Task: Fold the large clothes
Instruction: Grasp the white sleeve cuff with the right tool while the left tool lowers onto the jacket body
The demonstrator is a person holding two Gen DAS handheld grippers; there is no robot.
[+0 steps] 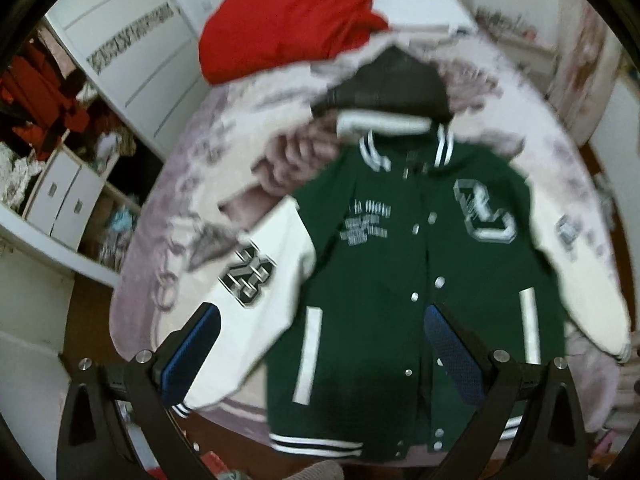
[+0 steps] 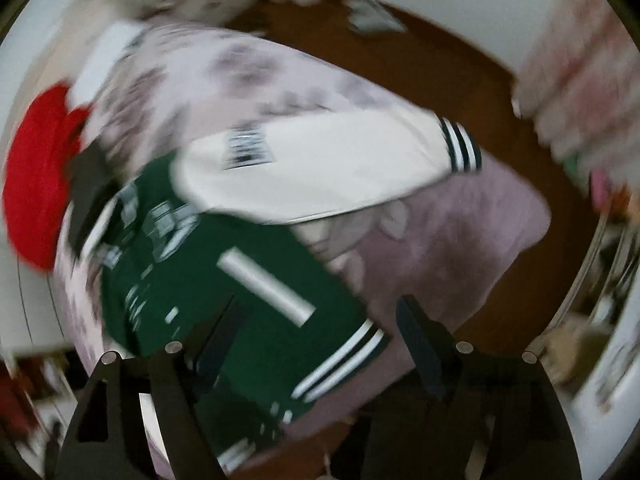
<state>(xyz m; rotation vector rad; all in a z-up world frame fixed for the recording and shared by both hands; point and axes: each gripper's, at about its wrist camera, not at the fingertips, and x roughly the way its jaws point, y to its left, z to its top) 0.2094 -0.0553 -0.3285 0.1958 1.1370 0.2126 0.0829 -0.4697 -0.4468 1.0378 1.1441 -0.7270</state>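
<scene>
Left hand-held gripper (image 1: 320,344): we see its 2 blue-padded fingers (image 1: 196,344) set wide apart, hanging over the jacket with nothing between them and no clear contact.
Right hand-held gripper (image 2: 320,344): its 2 dark fingers stand apart over the jacket's striped hem; nothing is pinched, though blur keeps us from telling whether a tip brushes the cloth.
Jacket (image 1: 400,280): green body, white sleeves, spread face up on the bed (image 1: 160,216), snaps closed, dark hood toward the far end.
Hard to make out: both views are smeared; the chest lettering is unreadable, and the hem's lower edge is cut off by the gripper frame.
Left view only: the whole jacket front, a number patch on 1 sleeve, a red garment (image 1: 288,24) at the head of the bed, white drawers (image 1: 64,196).
Right view only: 1 white sleeve (image 2: 320,168) with its striped cuff near the bed's edge, and brown floor (image 2: 460,64).
</scene>
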